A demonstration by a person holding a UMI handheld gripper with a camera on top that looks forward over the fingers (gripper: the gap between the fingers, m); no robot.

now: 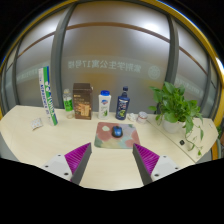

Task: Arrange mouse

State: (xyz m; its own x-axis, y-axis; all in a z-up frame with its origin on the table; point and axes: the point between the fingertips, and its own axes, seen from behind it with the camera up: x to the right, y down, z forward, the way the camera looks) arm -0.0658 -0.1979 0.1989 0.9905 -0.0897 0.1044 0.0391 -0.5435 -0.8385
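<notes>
A dark mouse (116, 131) sits on a colourful patterned mouse mat (116, 137) on the pale table (40, 140), beyond my fingers and slightly right of their midline. My gripper (111, 158) is open and empty, with bare table between the pink-padded fingers (76, 158). The near edge of the mat lies just ahead of the fingertips.
Behind the mat stand a brown box (82, 101), a white carton (104, 104) and a dark bottle (123, 103). A small green bottle (68, 101) and a tall green-white box (46, 96) stand to the left. A potted plant (178, 108) stands at the right. Frosted glass wall behind.
</notes>
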